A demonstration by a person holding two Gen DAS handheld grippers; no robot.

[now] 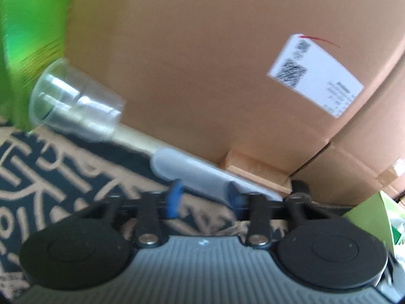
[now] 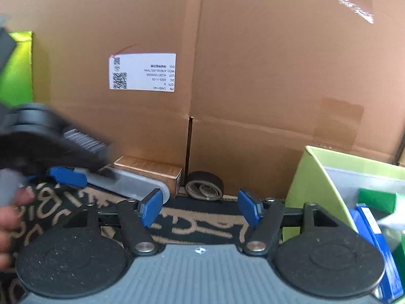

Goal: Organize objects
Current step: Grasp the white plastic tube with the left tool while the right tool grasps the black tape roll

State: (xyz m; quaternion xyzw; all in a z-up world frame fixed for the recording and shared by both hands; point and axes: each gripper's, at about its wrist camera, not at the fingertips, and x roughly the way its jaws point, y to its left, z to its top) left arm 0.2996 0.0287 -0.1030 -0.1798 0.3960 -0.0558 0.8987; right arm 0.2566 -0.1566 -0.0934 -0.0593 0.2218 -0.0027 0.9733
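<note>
- The right gripper (image 2: 200,207) is seen nearest in its own view, its blue pads spread with nothing but the patterned mat (image 2: 202,225) between them; it is released and empty.
- Just to its right a green bin (image 2: 314,174) is seen, already holding a blue box and green items, so part of the sorting is judged done.
- To the left, the left gripper (image 2: 76,177) is seen lying across a long translucent grey case (image 2: 141,185); in the left wrist view the blue pads (image 1: 174,197) flank the near end of that case (image 1: 197,174). Through the blur, pad contact cannot be confirmed, though a grasp is judged to be underway.
- Beyond the case, a small tan box (image 2: 152,169) and a roll of dark tape (image 2: 205,185) are left on the mat, at the foot of the cardboard carton (image 2: 253,76).
- Farther left, a clear plastic cup (image 1: 76,98) is seen lying on its side.
- These items are judged still to be put away.
</note>
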